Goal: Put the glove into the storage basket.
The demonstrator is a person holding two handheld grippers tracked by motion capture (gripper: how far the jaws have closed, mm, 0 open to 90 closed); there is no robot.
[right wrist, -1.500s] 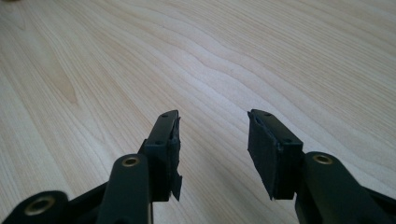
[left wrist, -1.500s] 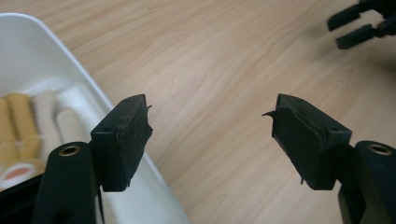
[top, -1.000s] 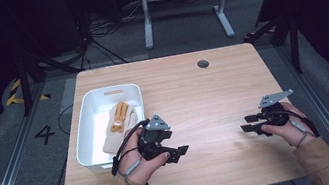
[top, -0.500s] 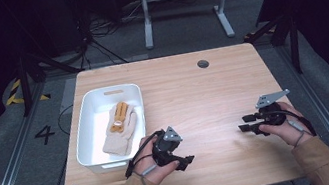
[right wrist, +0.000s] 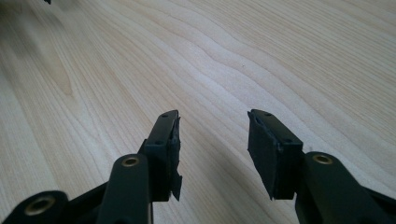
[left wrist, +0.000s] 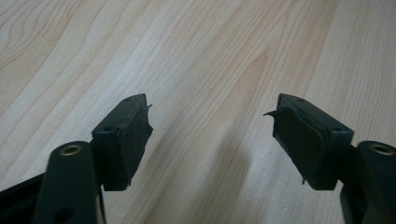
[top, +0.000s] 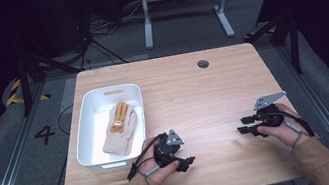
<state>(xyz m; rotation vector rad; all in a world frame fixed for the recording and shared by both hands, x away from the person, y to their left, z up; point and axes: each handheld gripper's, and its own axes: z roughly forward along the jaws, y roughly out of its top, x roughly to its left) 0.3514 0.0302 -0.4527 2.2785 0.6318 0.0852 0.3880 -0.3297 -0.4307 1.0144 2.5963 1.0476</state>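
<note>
A beige knitted glove (top: 119, 128) with an orange-brown patch lies in a white bin (top: 114, 165) at the table's left. My left gripper (top: 185, 162) sits low over the wooden table (top: 193, 93), just right of the bin's front corner, held in a person's hand. Its jaws have just been opening and stand wide apart in the left gripper view (left wrist: 210, 105), with bare wood between them. My right gripper (top: 243, 126) rests at the table's right, pointing left. It is open too, with nothing between its pads (right wrist: 214, 116).
A round cable hole (top: 203, 63) sits near the table's far edge. Past the table, on the dark floor, are a metal stand's legs (top: 184, 13) and cables. A rail with a painted number 4 (top: 45, 135) runs along the left.
The left hand has come down and back toward the table's front edge, away from the bin. The right hand has kept still.
</note>
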